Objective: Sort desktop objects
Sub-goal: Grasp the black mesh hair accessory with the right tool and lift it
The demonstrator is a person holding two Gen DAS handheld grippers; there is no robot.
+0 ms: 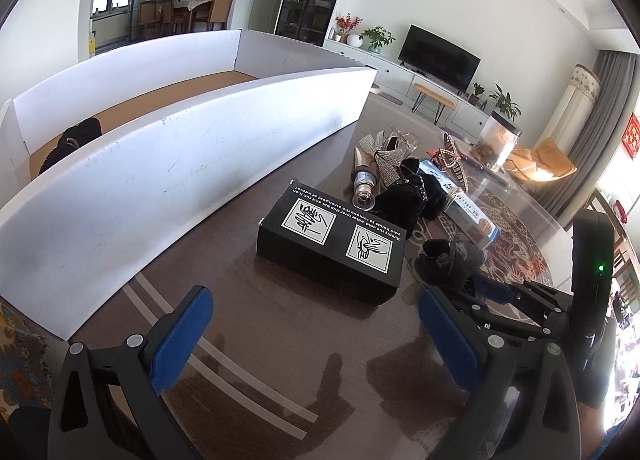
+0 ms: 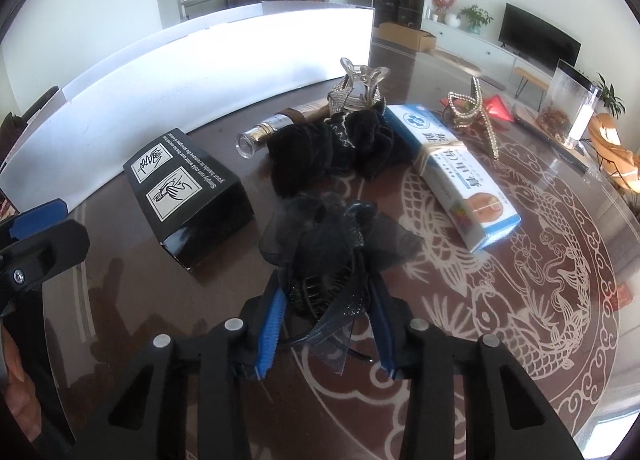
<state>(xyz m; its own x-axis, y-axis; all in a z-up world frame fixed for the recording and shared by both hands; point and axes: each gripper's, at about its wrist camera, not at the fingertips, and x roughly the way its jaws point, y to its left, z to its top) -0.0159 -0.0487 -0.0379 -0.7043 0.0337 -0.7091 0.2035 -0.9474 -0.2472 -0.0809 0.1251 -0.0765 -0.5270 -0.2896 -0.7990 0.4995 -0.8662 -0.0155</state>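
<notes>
My right gripper (image 2: 326, 292) is shut on a black hair clip with a gauzy bow (image 2: 332, 236), its blue pads pressed against the clip's two sides on the glass table. The same clip (image 1: 444, 260) shows at the right of the left wrist view. My left gripper (image 1: 316, 324) hangs open above the table with nothing between its fingers. Just beyond it lies a black box with white pictograms (image 1: 332, 244). A white-walled sorting tray (image 1: 160, 164) stands to the left, with one dark item (image 1: 76, 140) inside.
Past the clip lie a black velvet scrunchie (image 2: 332, 148), a small silver-capped bottle (image 2: 272, 128), a white and blue carton (image 2: 452, 168), a pearl hair clip (image 2: 476, 116) and a clear claw clip (image 2: 364, 84). A clear container (image 2: 568, 108) stands at the far right.
</notes>
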